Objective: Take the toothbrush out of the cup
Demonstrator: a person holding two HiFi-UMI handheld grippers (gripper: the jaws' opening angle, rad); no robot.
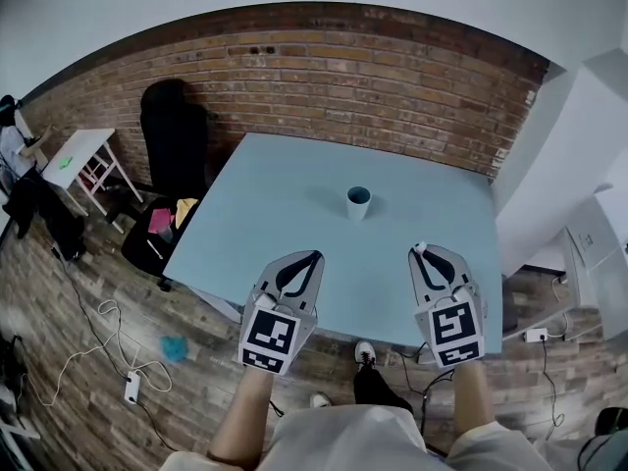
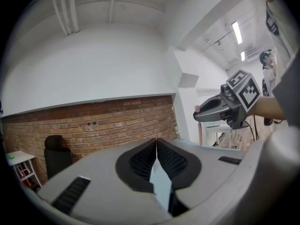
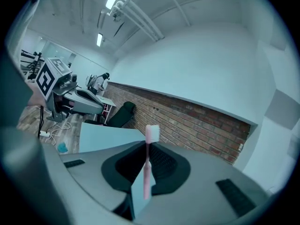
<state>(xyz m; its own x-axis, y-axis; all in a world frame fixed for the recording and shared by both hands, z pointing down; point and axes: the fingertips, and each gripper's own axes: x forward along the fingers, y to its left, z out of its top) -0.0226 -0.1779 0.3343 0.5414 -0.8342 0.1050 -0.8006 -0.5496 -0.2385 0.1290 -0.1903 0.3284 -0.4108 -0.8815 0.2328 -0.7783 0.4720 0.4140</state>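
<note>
- The right gripper [image 3: 148, 146] is pinching the pink toothbrush [image 3: 146, 171] by its handle, its jaws sitting narrow against it; the bristled head is poking up past the jaw tips
- The toothbrush is sitting out of the cup [image 1: 358, 202] and well apart from it; the cup is standing upright on the pale blue table [image 1: 275, 224], ahead of both grippers
- The left gripper [image 2: 156, 142] is hovering with its jaws pressed together, tips touching, nothing between them
- Both grippers are hanging side by side over the table's near edge; a brick wall [image 1: 343, 77] is running behind the far edge
</note>
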